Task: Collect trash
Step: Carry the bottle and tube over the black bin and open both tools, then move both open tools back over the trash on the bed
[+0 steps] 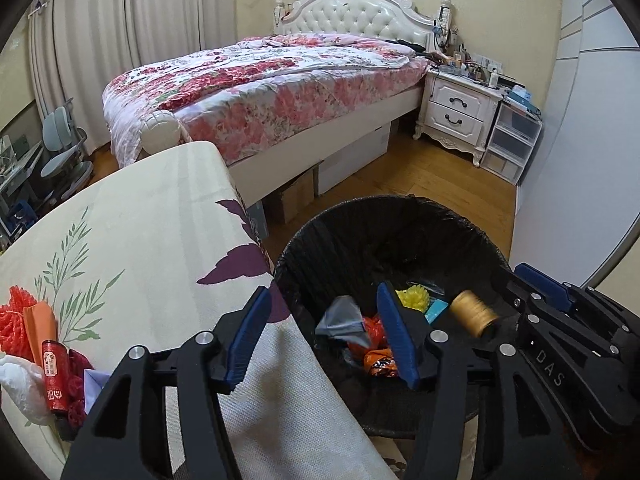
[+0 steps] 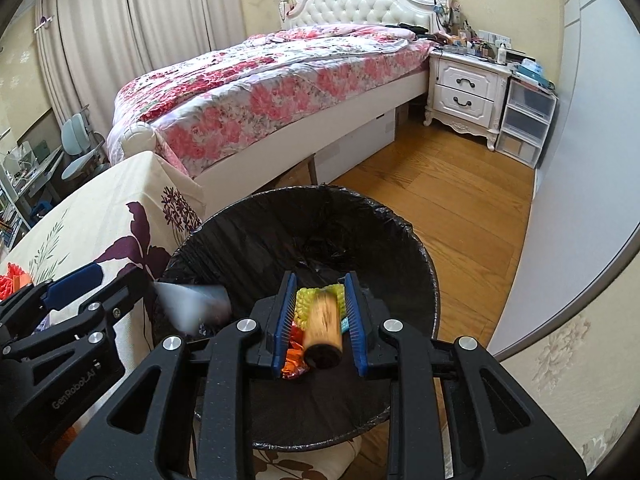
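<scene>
- Left wrist view: the left hand-held gripper (image 1: 320,336) has its jaws apart over the near-left rim of the bin (image 1: 320,236), with nothing pressed between the blue pads.
- A grey scrap (image 1: 342,320) shows in the gap between those pads, closer to the right one; in the right wrist view the same scrap (image 2: 196,306) is blurred and sits apart from the left tool's tip.
- The bin, lined with a black bag, stands on the floor just beside the cloth-covered surface (image 1: 132,240).
- At the bin's bottom lie a yellow knobbly ball (image 1: 414,298), a teal piece (image 1: 436,310) and orange wrappers (image 1: 378,362).
- Right wrist view: the right hand-held gripper (image 2: 316,320) points down into the bin, jaws drawn close on a tan roll (image 2: 323,320) that lies lengthwise between the pads, its dark end toward the camera; whether both pads press on it is hard to tell.
- On the surface's left edge remain a red net (image 1: 18,316), a red tube (image 1: 54,372) and a white wad (image 1: 20,390), well apart from both tools.
</scene>
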### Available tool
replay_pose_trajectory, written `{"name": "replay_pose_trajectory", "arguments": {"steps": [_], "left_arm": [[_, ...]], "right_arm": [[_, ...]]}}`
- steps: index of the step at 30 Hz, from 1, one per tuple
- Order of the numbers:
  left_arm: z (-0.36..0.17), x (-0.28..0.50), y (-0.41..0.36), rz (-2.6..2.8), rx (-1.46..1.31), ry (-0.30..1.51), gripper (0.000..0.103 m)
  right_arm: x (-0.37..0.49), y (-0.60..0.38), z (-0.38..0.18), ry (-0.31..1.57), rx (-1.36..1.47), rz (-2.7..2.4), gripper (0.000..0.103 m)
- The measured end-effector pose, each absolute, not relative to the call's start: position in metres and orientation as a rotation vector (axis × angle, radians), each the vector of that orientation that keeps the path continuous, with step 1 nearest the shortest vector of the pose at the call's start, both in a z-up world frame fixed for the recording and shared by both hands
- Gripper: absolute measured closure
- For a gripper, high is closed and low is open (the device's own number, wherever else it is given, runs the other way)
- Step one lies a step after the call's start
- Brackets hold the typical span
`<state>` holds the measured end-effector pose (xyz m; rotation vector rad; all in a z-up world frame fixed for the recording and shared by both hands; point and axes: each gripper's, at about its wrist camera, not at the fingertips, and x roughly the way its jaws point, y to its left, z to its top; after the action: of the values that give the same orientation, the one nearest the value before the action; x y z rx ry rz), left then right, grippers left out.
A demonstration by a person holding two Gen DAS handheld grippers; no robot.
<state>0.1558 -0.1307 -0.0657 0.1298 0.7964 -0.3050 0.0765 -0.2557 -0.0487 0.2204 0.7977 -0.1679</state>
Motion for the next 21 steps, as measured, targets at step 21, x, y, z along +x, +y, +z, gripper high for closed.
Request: {"name": "replay_pose_trajectory", "arguments": {"steps": [21], "left_arm": [[-0.029, 0.124, -0.087, -0.223, 0.091, 0.726, 0.024]], "right_arm": [[0.056, -0.231, -0.026, 0.749, 0.191, -0.172, 0.045]]}}
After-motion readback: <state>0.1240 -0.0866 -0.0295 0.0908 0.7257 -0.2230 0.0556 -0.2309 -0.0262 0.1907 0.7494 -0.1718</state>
